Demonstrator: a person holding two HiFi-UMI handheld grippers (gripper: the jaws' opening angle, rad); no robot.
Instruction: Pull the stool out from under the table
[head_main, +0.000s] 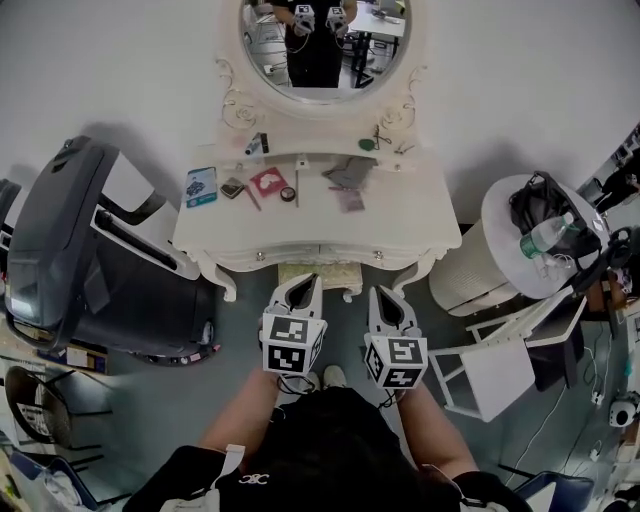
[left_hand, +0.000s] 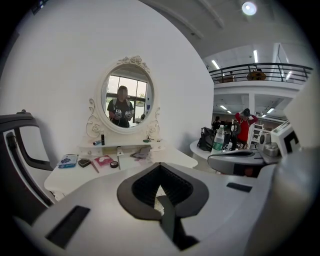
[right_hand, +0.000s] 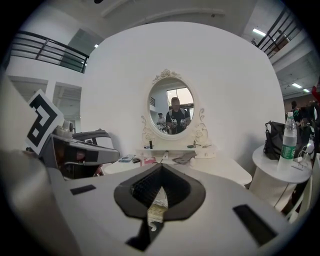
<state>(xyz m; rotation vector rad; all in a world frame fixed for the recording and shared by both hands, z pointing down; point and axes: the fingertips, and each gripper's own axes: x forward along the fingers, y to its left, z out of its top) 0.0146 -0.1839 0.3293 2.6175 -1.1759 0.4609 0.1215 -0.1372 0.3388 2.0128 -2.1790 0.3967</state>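
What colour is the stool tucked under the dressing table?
The stool is cream, yellower than the white table; head view shows it best.

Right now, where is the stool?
Head view, centre: the stool is tucked under the white dressing table, just beyond the left gripper and right gripper.

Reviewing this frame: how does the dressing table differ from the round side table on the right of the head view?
The dressing table has a wavy-edged top, curved legs and an oval mirror; the side table is a plain round drum. The dressing table carries small flat items; the side table carries a black bag and a water bottle. Only the dressing table has a stool tucked beneath it. Both are white.
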